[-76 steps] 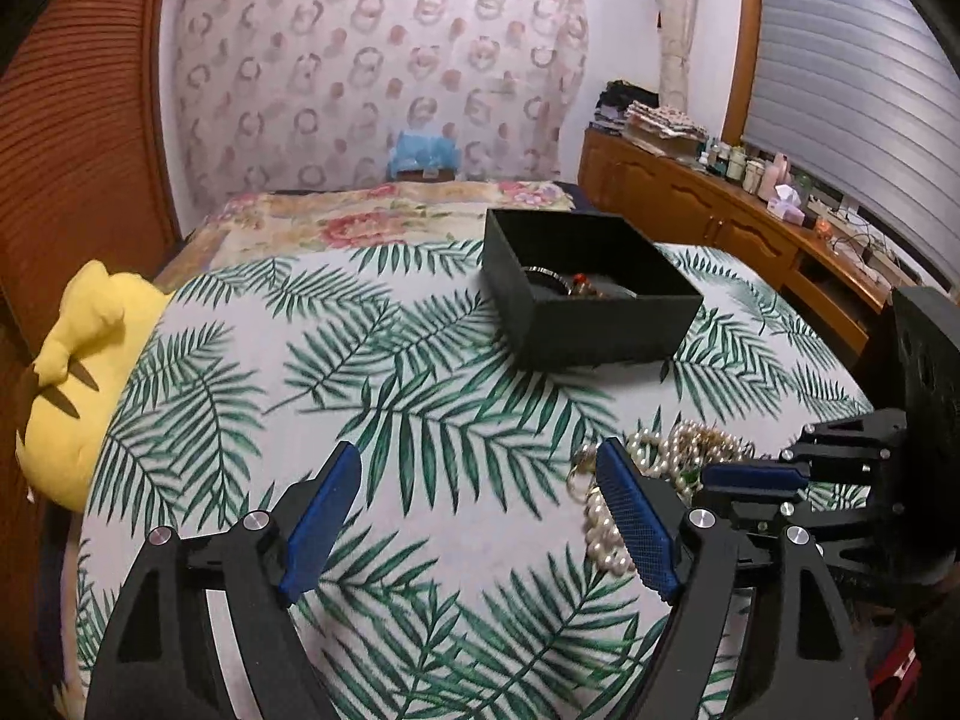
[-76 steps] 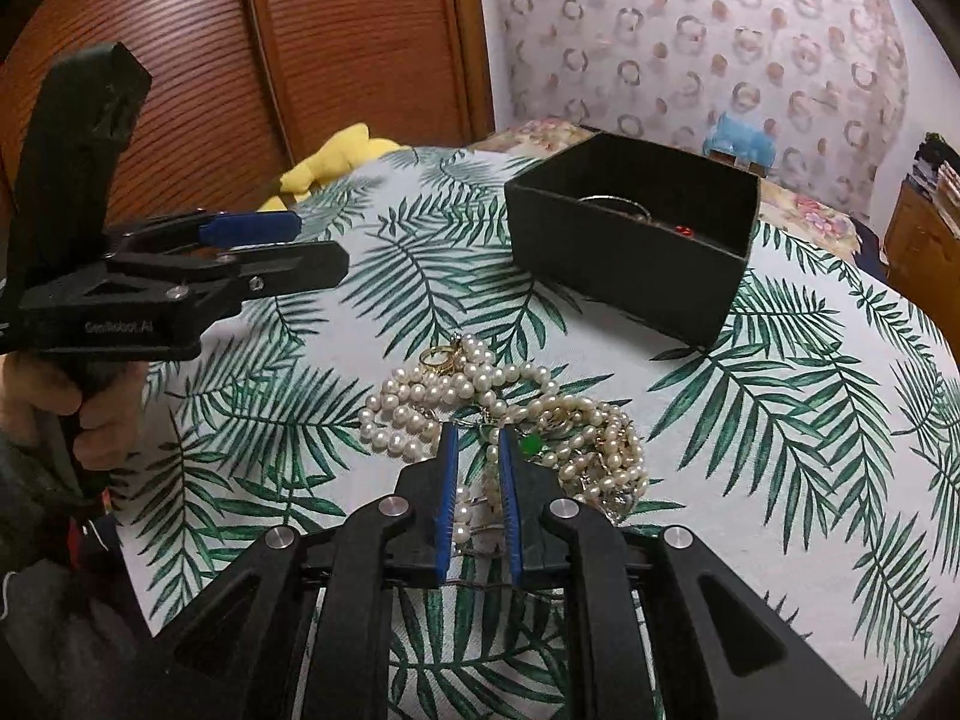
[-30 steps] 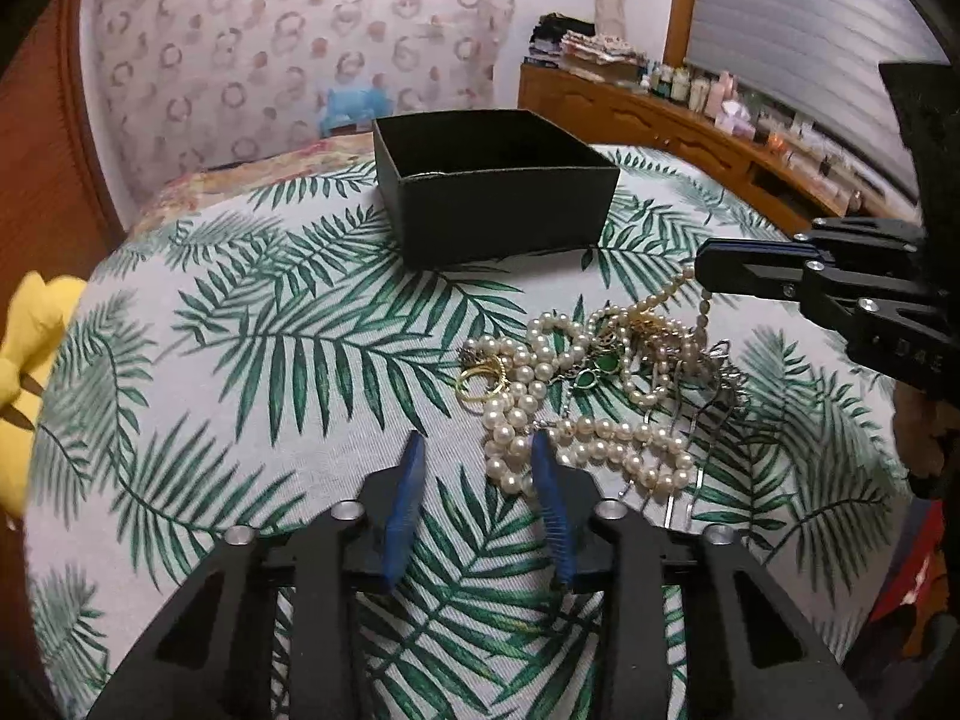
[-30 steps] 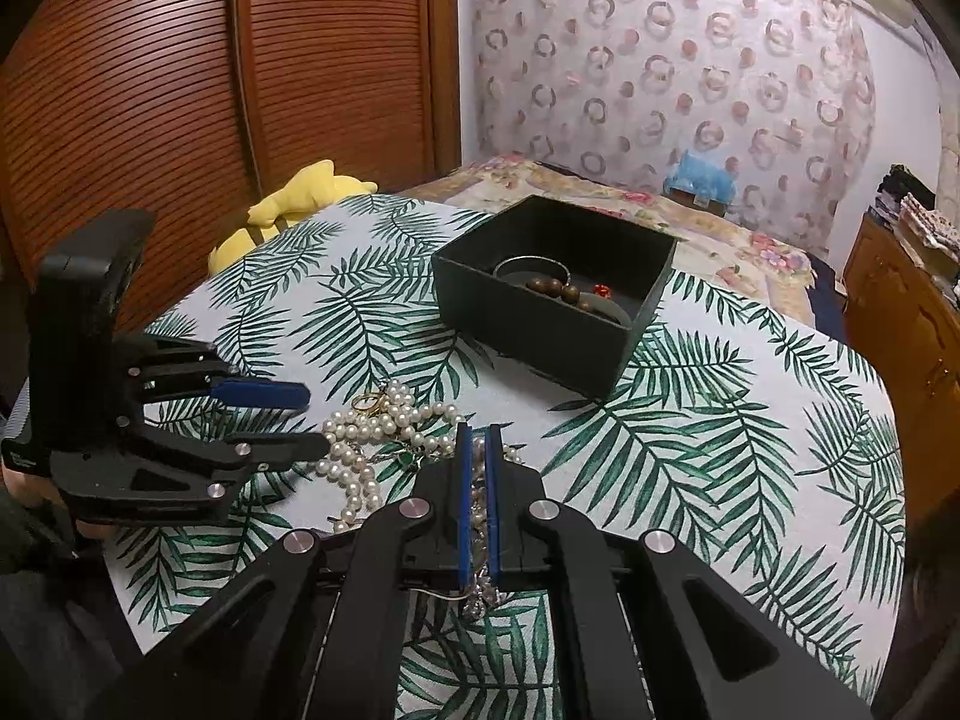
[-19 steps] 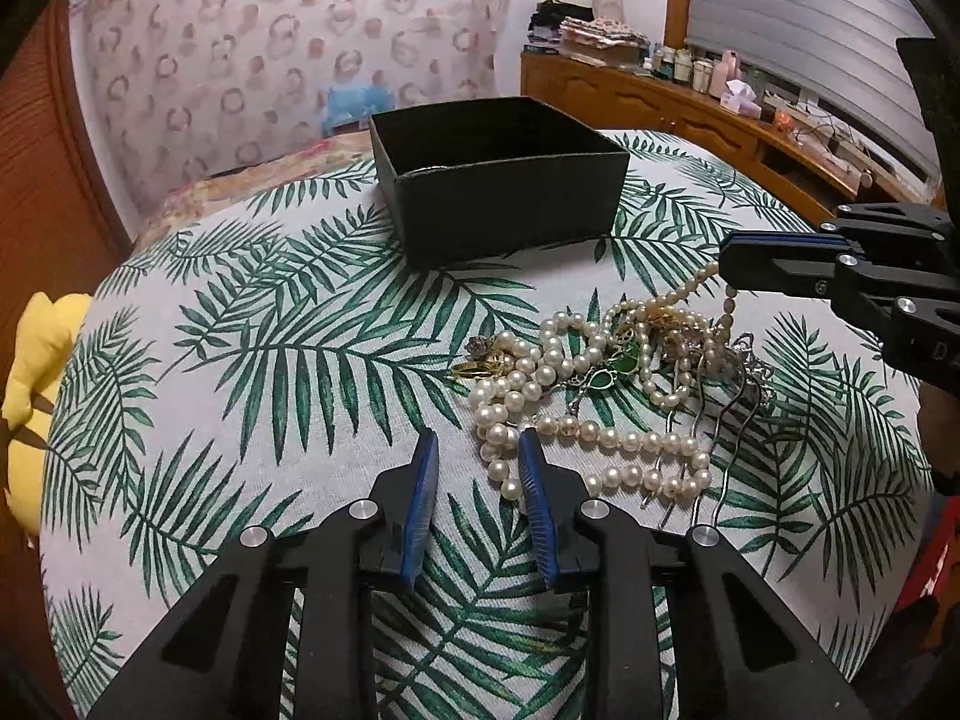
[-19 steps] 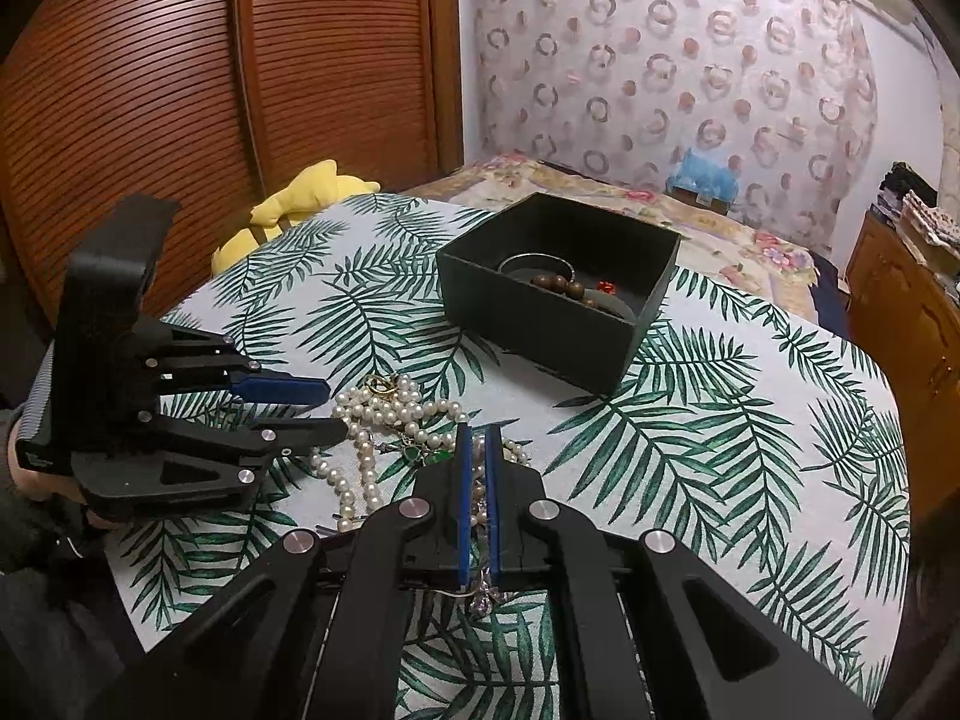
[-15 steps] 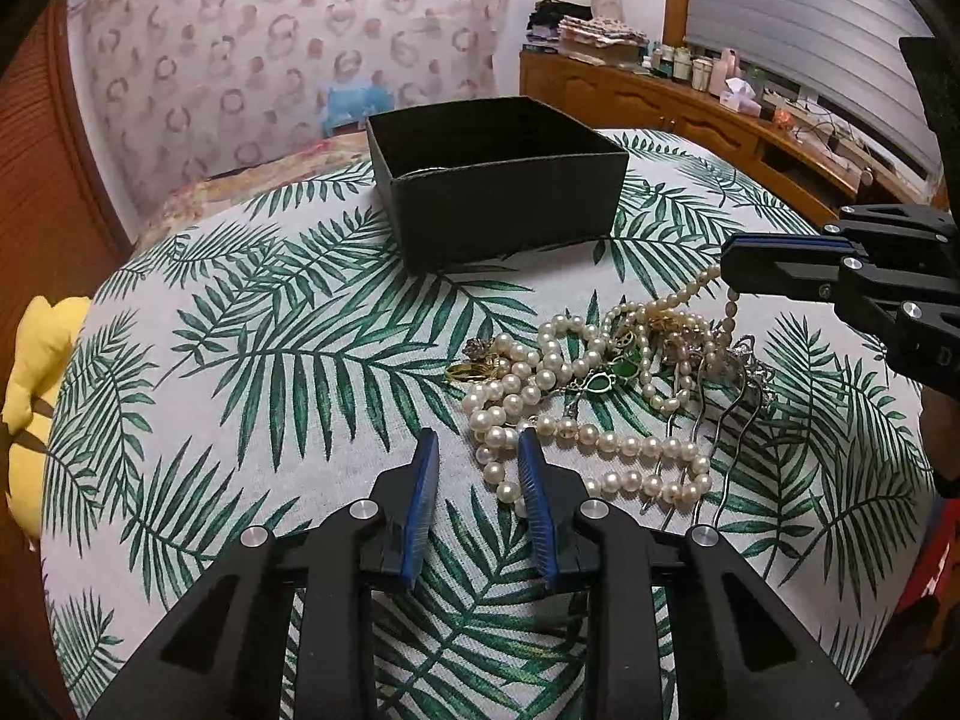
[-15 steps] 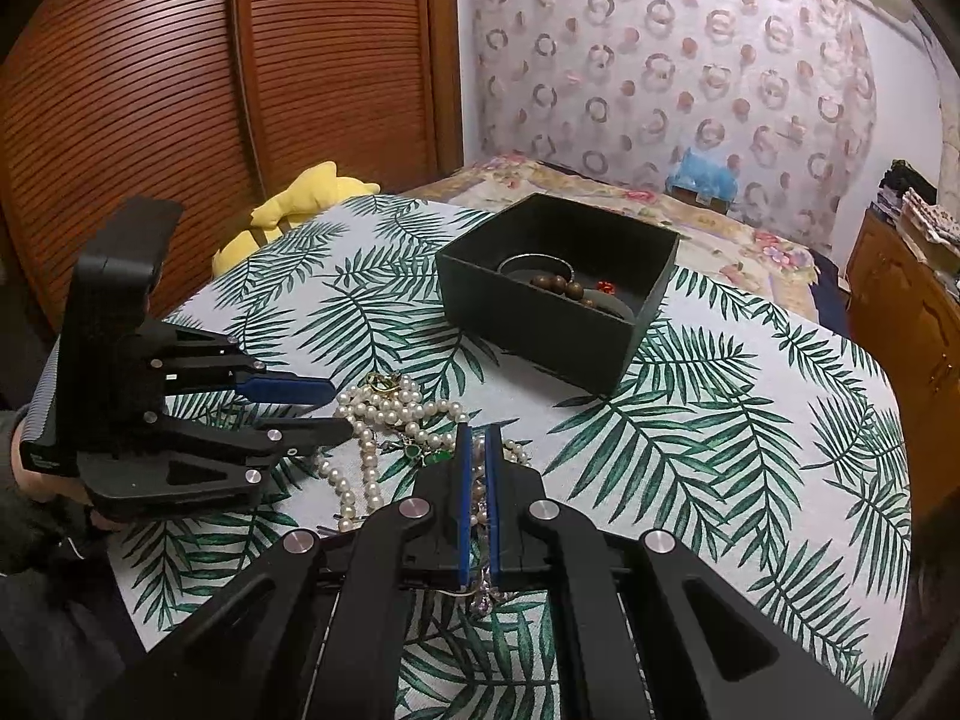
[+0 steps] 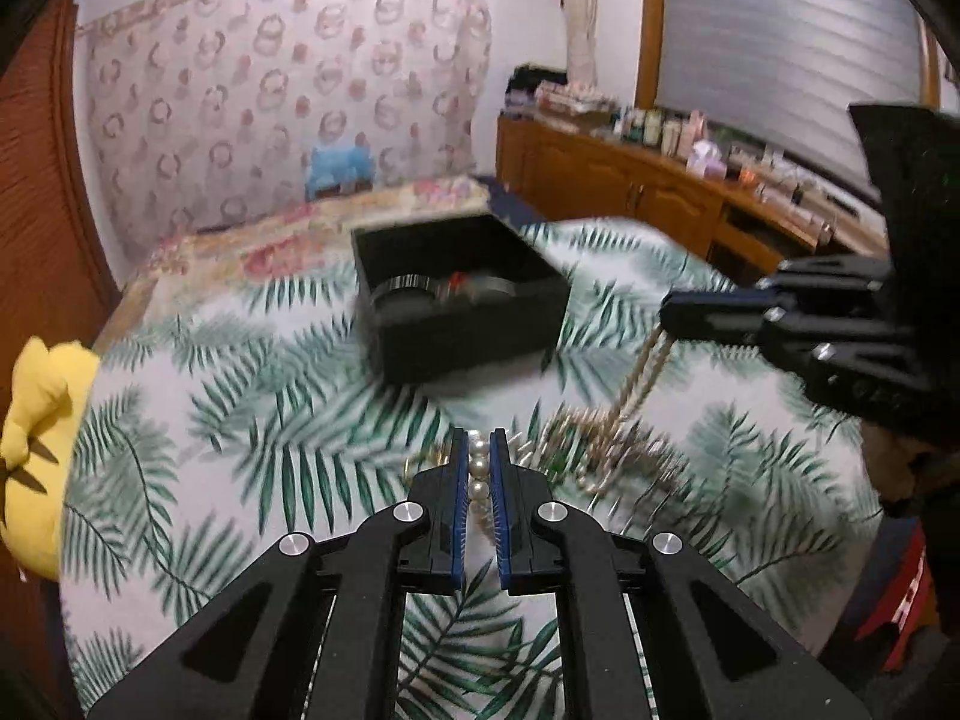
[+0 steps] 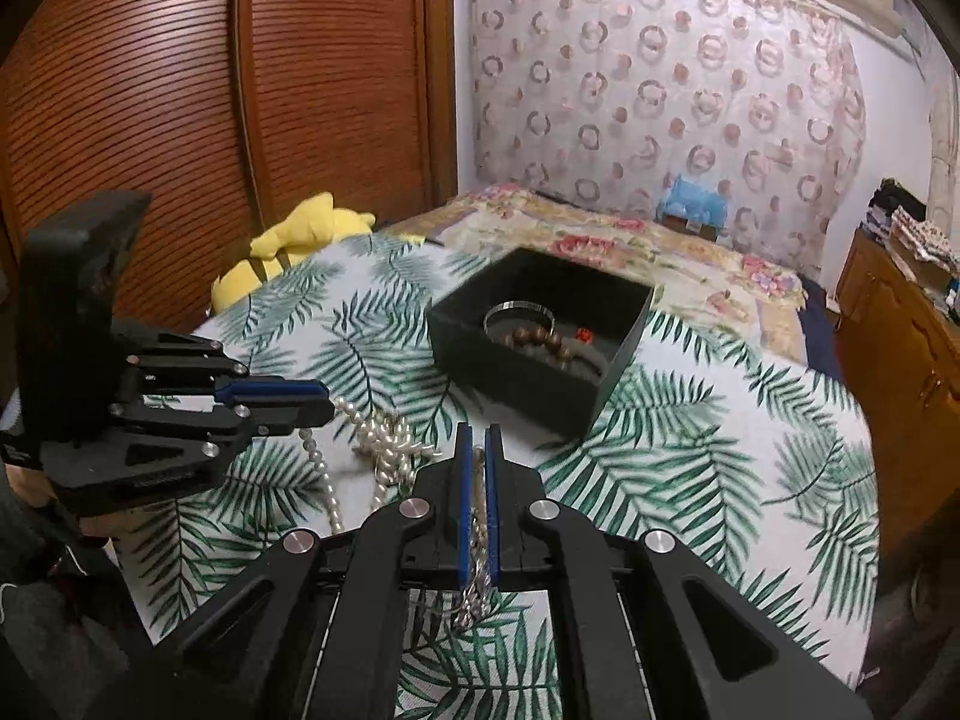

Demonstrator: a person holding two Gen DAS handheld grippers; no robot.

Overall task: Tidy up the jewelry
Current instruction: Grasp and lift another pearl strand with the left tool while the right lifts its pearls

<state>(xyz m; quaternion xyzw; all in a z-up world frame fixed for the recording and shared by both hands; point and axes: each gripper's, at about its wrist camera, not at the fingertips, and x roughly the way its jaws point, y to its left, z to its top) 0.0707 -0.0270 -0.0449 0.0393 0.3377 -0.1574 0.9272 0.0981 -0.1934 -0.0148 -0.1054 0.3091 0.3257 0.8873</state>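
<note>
My left gripper (image 9: pixel 478 450) is shut on a white pearl necklace (image 9: pixel 478 471), lifted above the leaf-print table; it also shows in the right wrist view (image 10: pixel 312 402), with pearls (image 10: pixel 384 444) hanging from it. My right gripper (image 10: pixel 477 450) is shut on a thin silver-gold chain (image 10: pixel 477 546); in the left wrist view (image 9: pixel 675 318) the chain (image 9: pixel 636 390) hangs taut down to the tangled jewelry pile (image 9: pixel 600 450). A black open box (image 10: pixel 540 348) stands beyond, holding a silver bangle (image 10: pixel 519 309) and a brown bead bracelet (image 10: pixel 552 342).
The table wears a green palm-leaf cloth (image 10: pixel 720 450). A yellow plush toy (image 10: pixel 288 246) lies at its left edge. A bed (image 10: pixel 630 252) lies behind, a wooden sideboard (image 9: pixel 660 204) with bottles to the right, and wooden slatted doors (image 10: pixel 180 90) to the left.
My left gripper closed on the pearl necklace and rose. My right gripper lifted with the chain, so both pull the tangled pile upward and apart.
</note>
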